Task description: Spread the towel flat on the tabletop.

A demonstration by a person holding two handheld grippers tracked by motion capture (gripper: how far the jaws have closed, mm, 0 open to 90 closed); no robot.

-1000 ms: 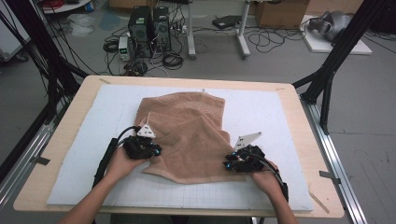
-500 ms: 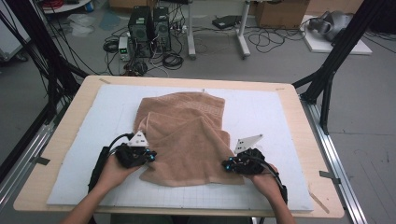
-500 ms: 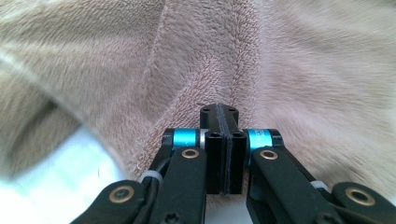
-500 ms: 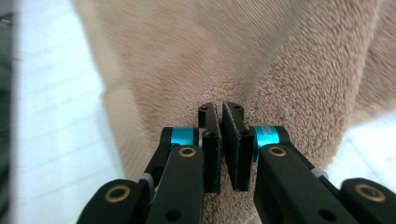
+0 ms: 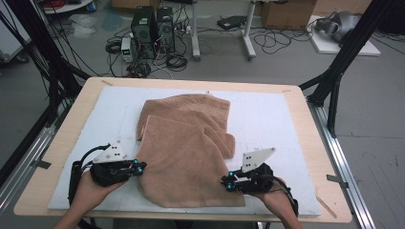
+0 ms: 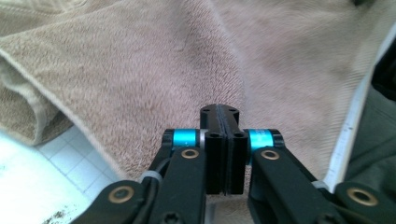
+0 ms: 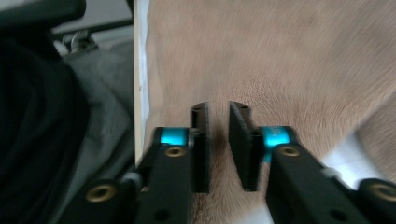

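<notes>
Towel (image 5: 191, 152): tan, folded, centre of the white mat (image 5: 277, 119) on the tabletop (image 5: 62, 138), long axis running from lower frame to upper.
Left hand-held gripper (image 5: 141, 167): lower left, jaws pressed together at the towel's edge, having just been opening.
Right hand-held gripper (image 5: 228, 183): lower right, jaws narrowly apart over the towel, having just been opening.

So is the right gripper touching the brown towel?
Cannot tell. In the right gripper view the right gripper, whose jaws have just been opening, stands over the towel with nothing pinched, but its tips' contact is hidden.

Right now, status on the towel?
Left gripper barely opening, right gripper opening wider, nothing pinched. Towel lies folded on mat. Nothing in the way.
</notes>
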